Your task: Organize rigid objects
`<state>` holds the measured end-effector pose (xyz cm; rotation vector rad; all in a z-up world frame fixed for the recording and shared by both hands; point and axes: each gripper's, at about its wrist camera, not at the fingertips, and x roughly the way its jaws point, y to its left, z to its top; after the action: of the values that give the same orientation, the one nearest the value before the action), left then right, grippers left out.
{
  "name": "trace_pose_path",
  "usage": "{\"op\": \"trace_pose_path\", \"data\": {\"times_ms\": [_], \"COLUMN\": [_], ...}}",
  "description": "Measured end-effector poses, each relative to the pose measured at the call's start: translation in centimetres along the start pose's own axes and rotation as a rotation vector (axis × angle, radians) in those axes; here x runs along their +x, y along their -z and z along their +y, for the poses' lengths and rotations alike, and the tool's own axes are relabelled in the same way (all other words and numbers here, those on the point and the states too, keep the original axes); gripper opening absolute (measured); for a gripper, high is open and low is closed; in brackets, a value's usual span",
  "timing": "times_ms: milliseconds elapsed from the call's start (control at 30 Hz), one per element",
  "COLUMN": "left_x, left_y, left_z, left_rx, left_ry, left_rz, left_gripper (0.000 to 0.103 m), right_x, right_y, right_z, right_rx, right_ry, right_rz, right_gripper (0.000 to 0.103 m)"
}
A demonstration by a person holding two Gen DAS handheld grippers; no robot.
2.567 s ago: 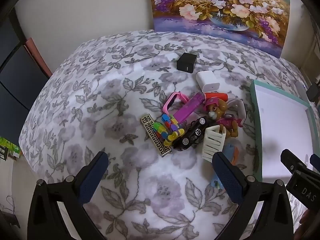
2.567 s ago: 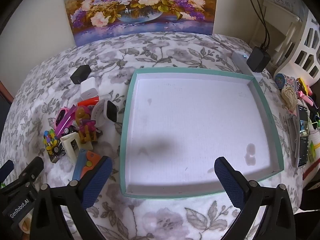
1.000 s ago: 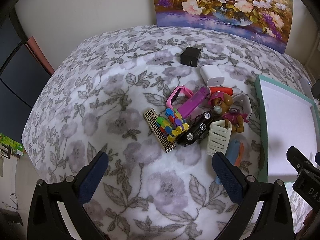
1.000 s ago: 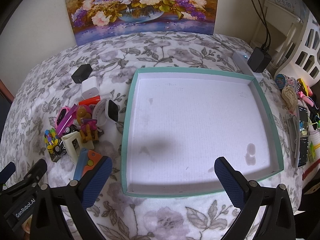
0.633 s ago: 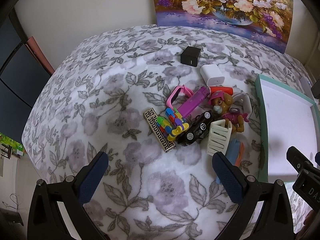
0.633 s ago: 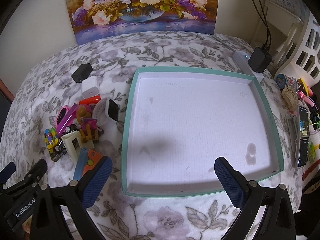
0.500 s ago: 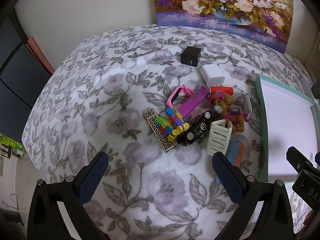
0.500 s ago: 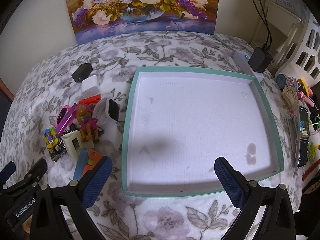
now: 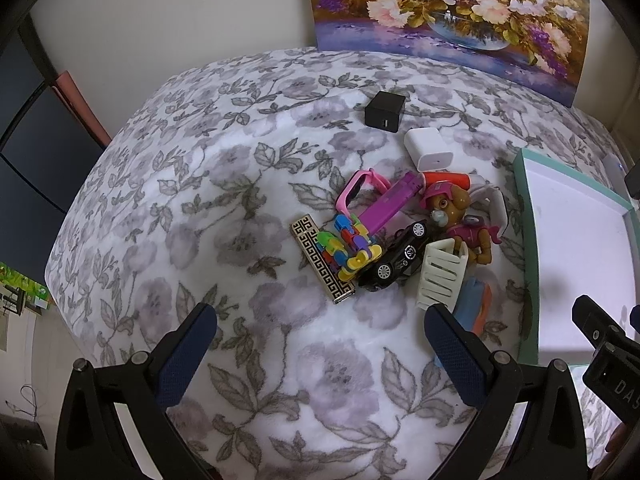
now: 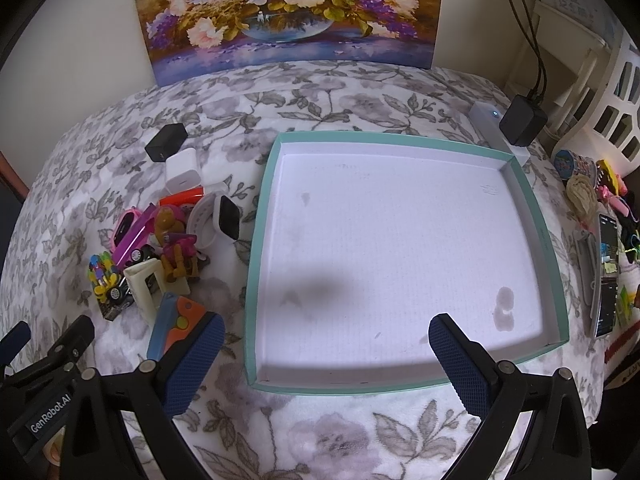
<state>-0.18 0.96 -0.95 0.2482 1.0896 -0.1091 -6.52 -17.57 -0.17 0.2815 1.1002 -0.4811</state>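
- Floral blanket [image 9: 248, 184] covers the whole work surface; flower painting [image 10: 288, 12] leans on the wall behind.
- Teal-rimmed tray [image 10: 538, 216], white floor, nothing inside. Sits right of the toy pile.
- Left gripper [image 9: 320, 340]: jaws wide, holding nothing, above bare blanket just short of the pile.
- Right gripper [image 10: 322, 342]: jaws wide, holding nothing, over the tray's near edge.
- Pile, all touching or overlapping: dog figure [image 9: 456, 216], black toy car [image 9: 394, 258], white slatted piece [image 9: 440, 276], purple bar [image 9: 390, 204], pink watch [image 9: 360, 188], patterned lighter [image 9: 320, 258] under coloured link chain [image 9: 348, 242].
- White charger [image 9: 428, 150] at the pile's far edge; black charger [image 9: 385, 111] just beyond, apart.
- Blue-orange toy [image 10: 176, 322] nearest the right gripper's left finger.
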Motion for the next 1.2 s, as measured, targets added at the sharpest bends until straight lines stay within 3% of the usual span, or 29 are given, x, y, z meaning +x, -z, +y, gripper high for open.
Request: {"op": "trace_pose_path", "data": {"times_ms": [167,333,700,933,1100,1200], "left_x": [-0.3,-0.5,2.2,3.8,4.3,4.8], "left_y": [-0.3,-0.9,-1.0,-1.8,-2.9,-3.4], "left_z": [0.5,2.8,6.4,6.5,5.6,5.1], "left_rx": [-0.023,-0.103,-0.263,-0.311,-0.306,-0.324], "left_ry": [-0.018,-0.059,-0.043,-0.009,-0.043,-0.023], "left_rz": [-0.008,-0.014,0.085,0.166,0.219,0.251], "left_gripper": [0.103,0.103,0.103,0.103,0.103,0.103], "right_x": [-0.2,-1.4,0.3,2.2,4.2,5.1], "right_y": [-0.4,-0.7,0.1,0.7,0.7,0.6], "right_z": [0.1,1.2,7.0,8.8,8.8,8.3], "right_rx": [-0.007,-0.046,-0.186,-0.209,-0.174,-0.133], "right_ry": [-0.008,-0.084,-0.237,-0.309,-0.308,-0.311], "right_rz": [0.002,-0.05,0.01,0.08,0.14,0.175], "right_gripper": [0.103,0.103,0.102,0.089,0.082,0.075]}}
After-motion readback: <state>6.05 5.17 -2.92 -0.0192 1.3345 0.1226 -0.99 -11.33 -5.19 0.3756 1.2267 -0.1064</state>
